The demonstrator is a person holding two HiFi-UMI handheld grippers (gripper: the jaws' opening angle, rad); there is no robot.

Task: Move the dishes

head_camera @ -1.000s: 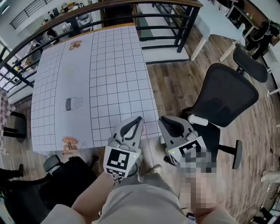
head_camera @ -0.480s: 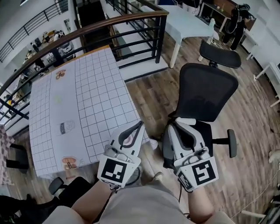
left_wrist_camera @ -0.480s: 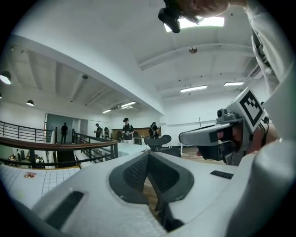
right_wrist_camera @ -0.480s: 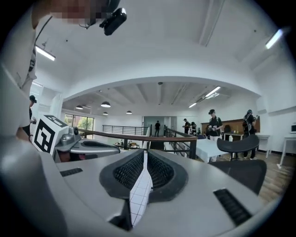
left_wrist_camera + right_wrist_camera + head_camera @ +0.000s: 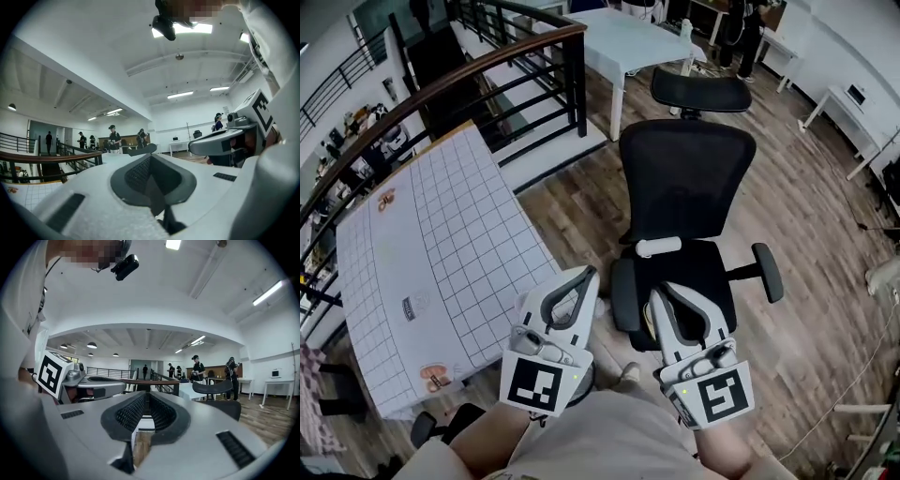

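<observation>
**Head view, near to far.** The person's lap point(image 5: 600, 441) filled the lower edge; above it the left gripper point(image 5: 585, 274) and the right gripper point(image 5: 659, 293) were held side by side, apart from each other.

In the left gripper view, the left gripper point(image 5: 151, 156) had its tongs pressed together at the tips, the hollow behind them empty. In the right gripper view, the right gripper point(image 5: 147, 394) likewise had its ribbed pads closed on nothing, with floor showing through the hollow.

The dishes could not be made out in any view.

**Surface.** A table point(image 5: 441, 234) under a white cloth ruled in dark squares lay to the left; small printed figures point(image 5: 431, 377) marked its near edge. Its near right corner lay just beside the left gripper.

**Room.**
- A black office chair point(image 5: 684, 183) stood ahead of the right gripper, its seat point(image 5: 698, 267) partly behind the jaws.
- A strip of bare wood floor point(image 5: 572, 211) ran between the table's right edge and the chair; wider open floor point(image 5: 830, 234) lay to the chair's right.
- Beyond the table's far edge ran a dark railing point(image 5: 502, 61) with a wooden top rail.
- Farther off stood a second black chair point(image 5: 698, 92) beside a pale table point(image 5: 628, 37).
- In the left gripper view, several people point(image 5: 112, 138) stood at the far wall under ceiling strip lights point(image 5: 180, 95).
</observation>
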